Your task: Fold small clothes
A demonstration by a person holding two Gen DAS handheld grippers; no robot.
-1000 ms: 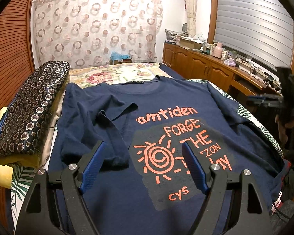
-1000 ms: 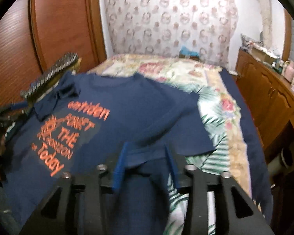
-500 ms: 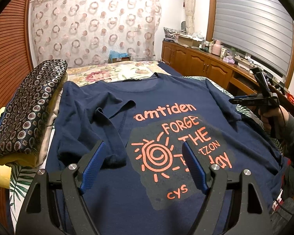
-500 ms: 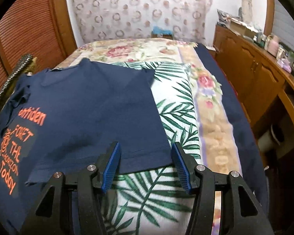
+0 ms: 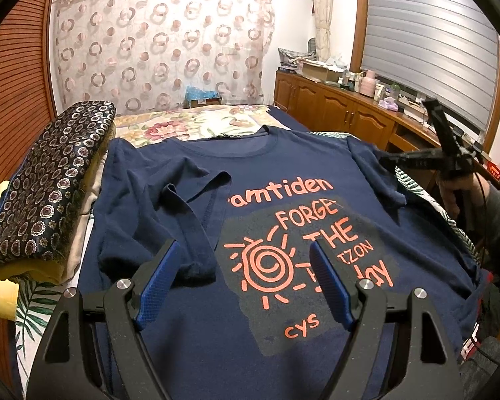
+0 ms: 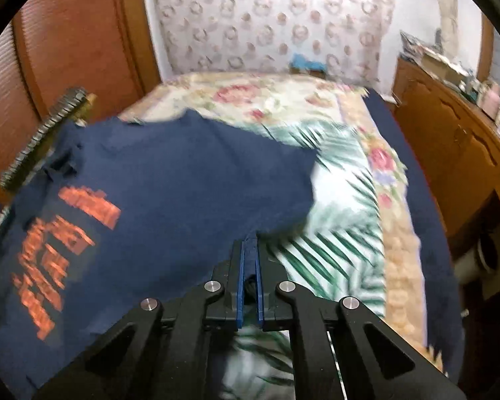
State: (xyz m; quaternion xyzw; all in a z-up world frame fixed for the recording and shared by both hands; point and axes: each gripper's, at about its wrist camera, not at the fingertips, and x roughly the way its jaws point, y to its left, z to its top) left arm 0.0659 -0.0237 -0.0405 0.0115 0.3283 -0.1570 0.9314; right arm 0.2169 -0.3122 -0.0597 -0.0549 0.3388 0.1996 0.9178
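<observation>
A navy T-shirt (image 5: 283, 173) with orange print lies face up on the bed; its left sleeve (image 5: 183, 213) is folded in over the chest. My left gripper (image 5: 243, 280) is open and empty above the shirt's lower front. My right gripper (image 6: 249, 250) is shut on the edge of the shirt's right sleeve (image 6: 250, 200), seen blurred in the right wrist view. It also shows in the left wrist view (image 5: 393, 161) at the shirt's right sleeve.
A patterned folded quilt (image 5: 50, 180) lies along the bed's left side. The floral bedsheet (image 6: 350, 226) shows to the right of the shirt. A wooden cabinet (image 5: 333, 106) with clutter runs along the right wall. A curtain (image 5: 156, 50) hangs behind.
My right gripper has shut on the edge of the right sleeve, which it straddled open half a second ago. The left gripper has stayed open over the shirt.
</observation>
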